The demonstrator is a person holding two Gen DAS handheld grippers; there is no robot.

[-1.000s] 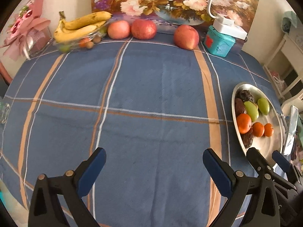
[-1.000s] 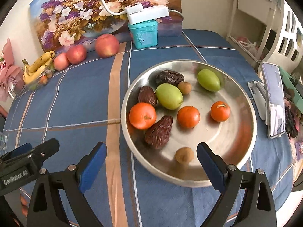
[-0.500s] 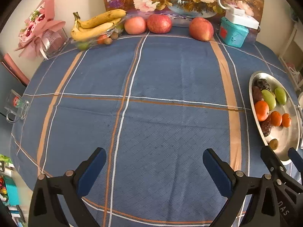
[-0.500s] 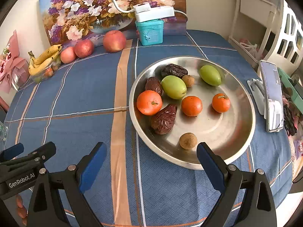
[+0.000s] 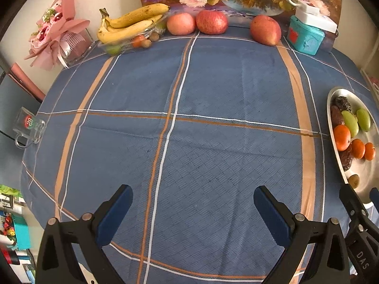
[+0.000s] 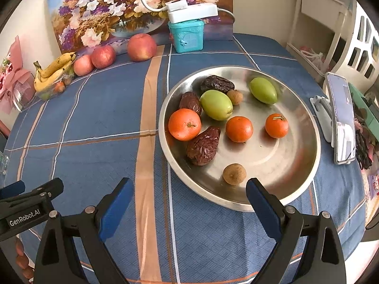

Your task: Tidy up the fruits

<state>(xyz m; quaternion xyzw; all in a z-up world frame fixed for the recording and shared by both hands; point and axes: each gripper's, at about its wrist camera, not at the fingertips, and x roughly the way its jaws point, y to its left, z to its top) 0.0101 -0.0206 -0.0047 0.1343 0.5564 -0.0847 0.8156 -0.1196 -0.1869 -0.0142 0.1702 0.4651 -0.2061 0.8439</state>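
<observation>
A steel plate on the blue checked tablecloth holds three oranges, two green fruits, three dark dates and two small brown longans. The plate also shows at the right edge of the left wrist view. My right gripper is open and empty, above the cloth just before the plate's near rim. My left gripper is open and empty over the bare cloth. Bananas lie on a clear dish of small fruits at the back left, with three apples beside them.
A teal box with a white power strip stands at the back against a flower painting. A phone on a stand sits right of the plate. A pink bouquet and a glass mug are at the left edge.
Both grippers have drawn back and up from the table; the plate and the back fruits now sit farther off in both views. Both stay open. No fruit has moved.
</observation>
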